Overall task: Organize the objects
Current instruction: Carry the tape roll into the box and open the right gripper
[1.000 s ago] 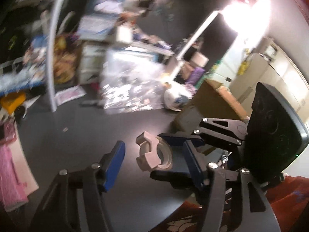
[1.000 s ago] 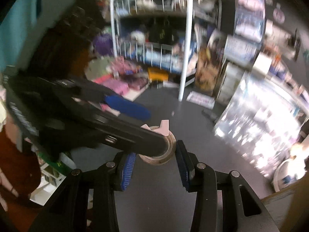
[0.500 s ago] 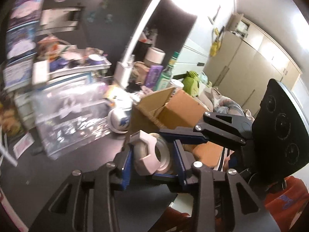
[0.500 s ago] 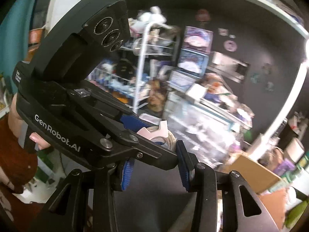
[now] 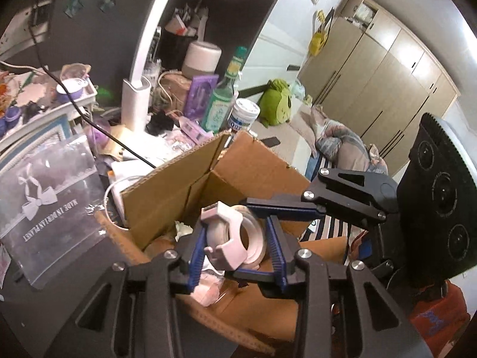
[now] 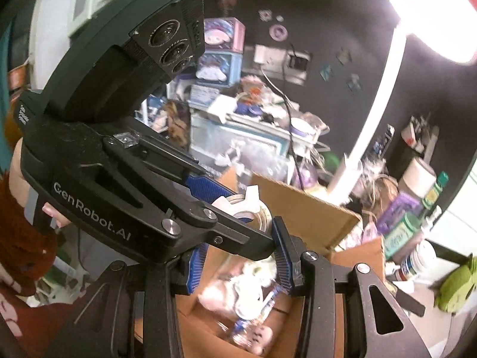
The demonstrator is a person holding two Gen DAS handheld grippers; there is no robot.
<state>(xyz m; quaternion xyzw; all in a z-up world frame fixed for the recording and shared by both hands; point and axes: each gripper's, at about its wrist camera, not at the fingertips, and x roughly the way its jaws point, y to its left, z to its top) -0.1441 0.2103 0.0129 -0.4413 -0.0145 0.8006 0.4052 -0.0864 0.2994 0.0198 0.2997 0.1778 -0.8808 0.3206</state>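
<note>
A roll of clear tape with a white plastic dispenser (image 5: 231,238) hangs over the open cardboard box (image 5: 179,188). My left gripper (image 5: 235,244) is shut on it, blue pads on both sides. My right gripper (image 6: 238,256) reaches in from the right in the left wrist view, its fingers (image 5: 280,205) also closed around the roll. In the right wrist view the tape roll (image 6: 247,208) shows above the box (image 6: 301,208), partly hidden by the left gripper's body. The box holds small wrapped items.
A clear plastic bag with a bow print (image 5: 50,208) lies left of the box. A green bottle (image 5: 222,104), a white jar (image 5: 243,116), a white lamp base (image 5: 134,101) and clutter stand behind. A green plush (image 5: 274,101) and wardrobes lie beyond.
Both grippers carried the tape roll from above the dark desk to over the open box. The left gripper, open a second ago, has shut on the roll.
</note>
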